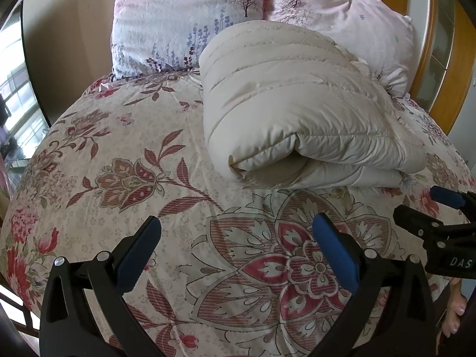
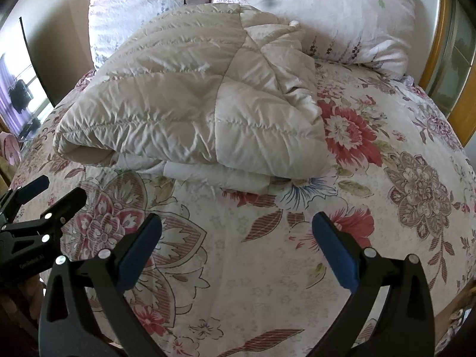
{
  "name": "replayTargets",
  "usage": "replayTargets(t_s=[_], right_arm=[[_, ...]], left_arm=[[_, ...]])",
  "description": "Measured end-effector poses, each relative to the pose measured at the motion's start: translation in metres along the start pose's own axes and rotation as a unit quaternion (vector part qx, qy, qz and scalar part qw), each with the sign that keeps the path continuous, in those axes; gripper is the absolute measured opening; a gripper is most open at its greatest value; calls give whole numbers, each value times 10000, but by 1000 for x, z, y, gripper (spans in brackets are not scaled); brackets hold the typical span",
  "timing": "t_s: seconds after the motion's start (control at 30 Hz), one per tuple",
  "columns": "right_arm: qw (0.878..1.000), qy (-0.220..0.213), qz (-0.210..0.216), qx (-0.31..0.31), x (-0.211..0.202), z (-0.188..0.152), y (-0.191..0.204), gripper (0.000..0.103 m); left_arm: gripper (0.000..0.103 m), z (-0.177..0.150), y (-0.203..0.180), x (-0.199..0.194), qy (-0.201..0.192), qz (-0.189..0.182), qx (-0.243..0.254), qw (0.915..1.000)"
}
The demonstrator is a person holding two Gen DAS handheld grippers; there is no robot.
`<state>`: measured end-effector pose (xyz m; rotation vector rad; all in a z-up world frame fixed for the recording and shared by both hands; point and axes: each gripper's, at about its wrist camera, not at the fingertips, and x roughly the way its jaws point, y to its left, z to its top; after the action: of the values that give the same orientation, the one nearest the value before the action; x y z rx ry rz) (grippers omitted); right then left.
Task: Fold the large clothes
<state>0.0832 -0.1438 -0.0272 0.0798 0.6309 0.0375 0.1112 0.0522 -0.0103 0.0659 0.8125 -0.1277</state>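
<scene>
A cream quilted padded garment (image 1: 300,110) lies folded into a thick bundle on the floral bedspread (image 1: 119,154); it also shows in the right wrist view (image 2: 190,98). My left gripper (image 1: 236,226) is open and empty, hovering over the bedspread in front of the bundle. My right gripper (image 2: 236,223) is open and empty too, also short of the bundle. The right gripper shows at the right edge of the left wrist view (image 1: 416,202), and the left gripper shows at the left edge of the right wrist view (image 2: 62,187).
Two pink printed pillows (image 1: 184,20) (image 1: 351,15) stand behind the bundle against the headboard. A wooden frame (image 1: 428,44) rises on the right. A window (image 1: 15,95) is on the left. The bedspread (image 2: 386,163) covers the whole bed.
</scene>
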Motion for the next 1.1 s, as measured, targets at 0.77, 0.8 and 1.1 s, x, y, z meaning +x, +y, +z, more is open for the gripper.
replayTargets(t_s=[0.77,0.8,1.1], right_arm=[[10000,36,14,41,3,1,-3,101],[10000,38,16,44,4,1,-3,101],[10000,47,28,52,5,0,-3,101]], left_arm=[[102,-1,-1,2,10,-15,4,10000],[102,-1,-1,2,10,-14,5,10000],[102,-1,-2,2,15,-17,3,10000]])
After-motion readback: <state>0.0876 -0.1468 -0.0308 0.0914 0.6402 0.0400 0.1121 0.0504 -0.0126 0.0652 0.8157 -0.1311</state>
